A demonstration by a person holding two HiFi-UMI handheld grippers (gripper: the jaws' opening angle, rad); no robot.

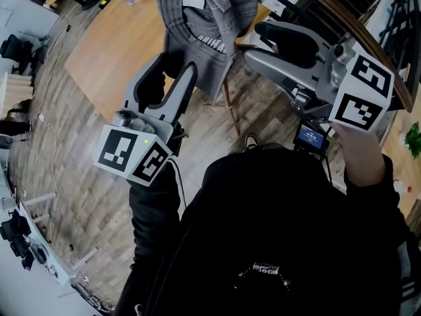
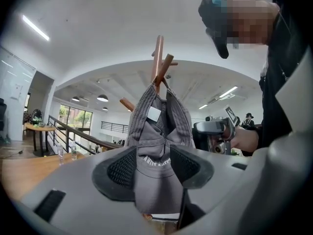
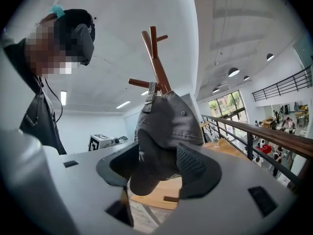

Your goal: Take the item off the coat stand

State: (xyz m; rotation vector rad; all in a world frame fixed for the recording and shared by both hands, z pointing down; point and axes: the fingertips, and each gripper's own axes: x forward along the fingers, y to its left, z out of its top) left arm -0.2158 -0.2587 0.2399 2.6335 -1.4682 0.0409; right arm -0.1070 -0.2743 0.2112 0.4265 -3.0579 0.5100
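The grey cap (image 2: 155, 131) hangs on a peg of the wooden coat stand (image 2: 157, 58). The left gripper (image 1: 172, 68) reaches in from the left and the right gripper (image 1: 255, 41) from the right. Each has its jaws spread around the cap's lower part, not pinching it.

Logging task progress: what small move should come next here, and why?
Probably close the left tool on the grey fabric cap. The cap hangs from a peg of the brown wooden coat stand, its lower part lies between that tool's parted jaws, and nothing grips it yet; the right tool is open too.
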